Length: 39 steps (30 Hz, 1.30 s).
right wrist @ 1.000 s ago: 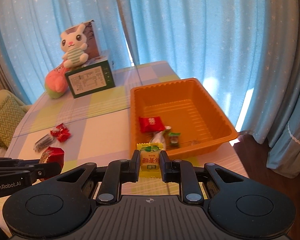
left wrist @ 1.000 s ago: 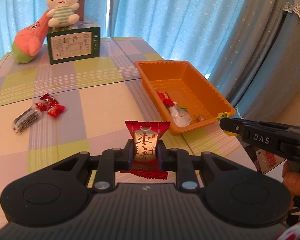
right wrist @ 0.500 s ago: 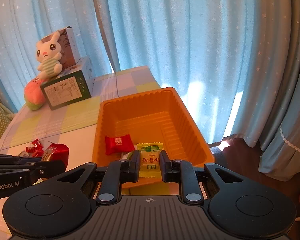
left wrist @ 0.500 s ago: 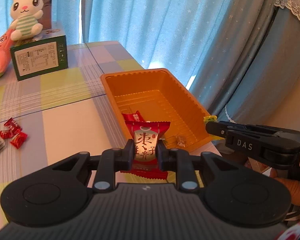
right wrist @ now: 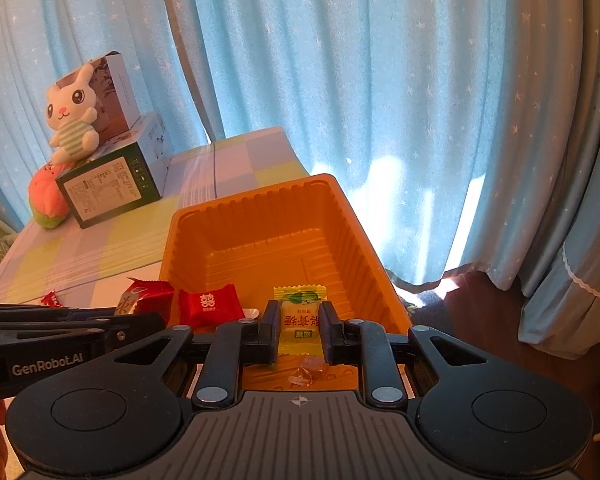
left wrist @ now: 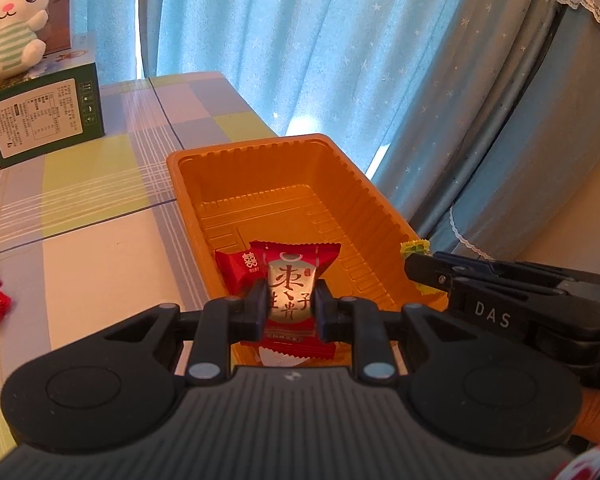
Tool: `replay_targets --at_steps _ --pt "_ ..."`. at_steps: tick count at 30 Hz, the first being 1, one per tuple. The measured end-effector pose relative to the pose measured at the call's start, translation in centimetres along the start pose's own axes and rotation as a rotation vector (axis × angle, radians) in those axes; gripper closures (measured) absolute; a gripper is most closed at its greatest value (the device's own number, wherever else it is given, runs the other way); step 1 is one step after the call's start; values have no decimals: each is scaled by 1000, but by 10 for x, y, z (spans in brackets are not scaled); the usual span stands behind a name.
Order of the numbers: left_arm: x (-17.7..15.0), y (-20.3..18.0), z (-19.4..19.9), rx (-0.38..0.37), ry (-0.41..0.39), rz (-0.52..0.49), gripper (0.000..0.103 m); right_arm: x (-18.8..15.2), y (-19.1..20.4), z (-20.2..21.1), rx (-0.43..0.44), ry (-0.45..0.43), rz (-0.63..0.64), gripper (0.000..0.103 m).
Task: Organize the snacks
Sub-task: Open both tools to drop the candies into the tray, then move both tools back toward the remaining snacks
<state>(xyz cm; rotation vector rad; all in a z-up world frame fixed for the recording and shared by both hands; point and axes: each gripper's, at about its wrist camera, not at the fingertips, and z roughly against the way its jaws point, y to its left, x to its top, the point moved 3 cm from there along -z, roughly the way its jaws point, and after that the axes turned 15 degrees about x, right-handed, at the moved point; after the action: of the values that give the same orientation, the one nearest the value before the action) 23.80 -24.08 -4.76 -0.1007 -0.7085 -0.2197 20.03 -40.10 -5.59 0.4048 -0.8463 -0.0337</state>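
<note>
Orange plastic fills the middle of the left wrist view: the tray (left wrist: 384,216) sits on a checked tablecloth (left wrist: 100,248), its near end under the left gripper (left wrist: 291,307). That gripper's fingers are clenched on a red jujube candy (left wrist: 290,292) held upright over the tray's near end. Just behind the candy, at about 10 o'clock from it, a small red wrapped sweet (left wrist: 238,270) lies on the tray floor. At 3 o'clock the right gripper (left wrist: 414,270) reaches in from the side. A green box (left wrist: 40,118) with a plush rabbit (left wrist: 10,36) on top stands at 10 o'clock.

In the right wrist view, the right gripper (right wrist: 300,330) grasps a yellow-green candy (right wrist: 300,320) above the tray's near end. The small red sweet lies at 9 o'clock from it, inside the tray. The left gripper enters at 9 o'clock, its red candy at the tray's left rim.
</note>
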Motion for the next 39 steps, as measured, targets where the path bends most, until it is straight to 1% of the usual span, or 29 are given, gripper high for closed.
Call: replay_targets --at_steps 2,4,5,6,7,10,20,23,25,27,28,29,34,39 --pt "1 -2 -5 0 2 0 82 0 -1 -2 1 2 -1 83" --pt "3 -2 -11 -19 -4 20 81 -2 -2 -4 0 5 -4 83" --pt "3 -1 -14 -27 0 31 79 -3 -2 -5 -1 7 -6 83" --pt "3 0 -17 -35 14 40 74 -3 -2 -5 -1 9 -7 83" --pt "2 2 -19 -37 21 47 72 -4 -2 -5 0 10 -8 83" --pt "-2 8 -16 -13 15 38 72 -4 -2 -5 1 11 -10 83" --pt "-21 35 1 47 15 66 70 2 5 -10 28 2 -8 82" --pt "-25 41 6 46 21 81 68 7 6 -14 54 -15 -33 82" --pt "-28 47 11 53 19 86 60 11 2 -17 92 -24 -87 82" --pt "-33 51 17 62 12 89 54 12 0 -17 91 -24 -118 74" --pt "-35 53 20 64 10 92 51 13 -1 -15 96 -29 -125 60" --pt "-37 56 24 67 6 91 49 13 -1 -12 102 -37 -131 53" --pt "-48 66 42 84 -10 92 40 5 2 7 83 -40 -154 53" --pt "-62 79 67 109 -29 104 36 -14 18 30 67 -36 -152 53"
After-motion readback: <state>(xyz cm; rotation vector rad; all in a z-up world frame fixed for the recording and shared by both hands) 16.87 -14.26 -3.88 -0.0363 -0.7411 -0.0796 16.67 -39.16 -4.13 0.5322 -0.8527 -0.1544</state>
